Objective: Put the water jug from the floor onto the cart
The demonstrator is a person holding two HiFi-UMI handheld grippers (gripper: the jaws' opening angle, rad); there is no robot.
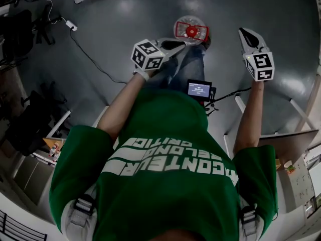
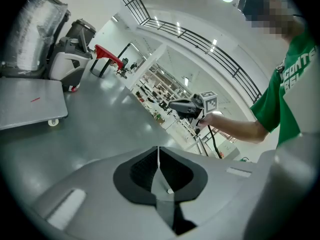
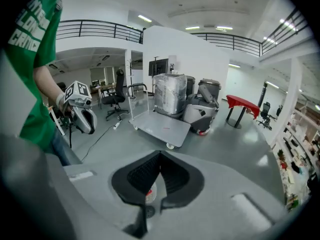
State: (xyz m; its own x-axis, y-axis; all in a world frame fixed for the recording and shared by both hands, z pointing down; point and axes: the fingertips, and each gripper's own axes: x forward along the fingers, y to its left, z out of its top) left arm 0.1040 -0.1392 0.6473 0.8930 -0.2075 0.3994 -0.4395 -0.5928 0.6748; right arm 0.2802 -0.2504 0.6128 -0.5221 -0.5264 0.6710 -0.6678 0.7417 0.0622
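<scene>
On the grey floor (image 1: 125,14), just beyond the tips of the left gripper (image 1: 179,44), the water jug (image 1: 191,30) stood upright. The head view showed it from above, its red cap at the centre. It sat to the left of the right gripper (image 1: 246,34), near that gripper but apart from it, so the 2 tools were on either side of the jug rather than on it.

Both pairs of jaws were pressed together with nothing between them. Neither tool had hold of the jug, and no pad touched it. That suggested an approach not yet finished, with the jaws kept together until they were close enough to part.

The spread of the 2 arms probably suited a bulky, heavy load, which would be steadier taken from 2 sides than by 1 pinch.

In the right gripper view the cart (image 3: 162,125) stood well ahead of the fingers. Its low flat deck looked bare and ready to take the jug.
</scene>
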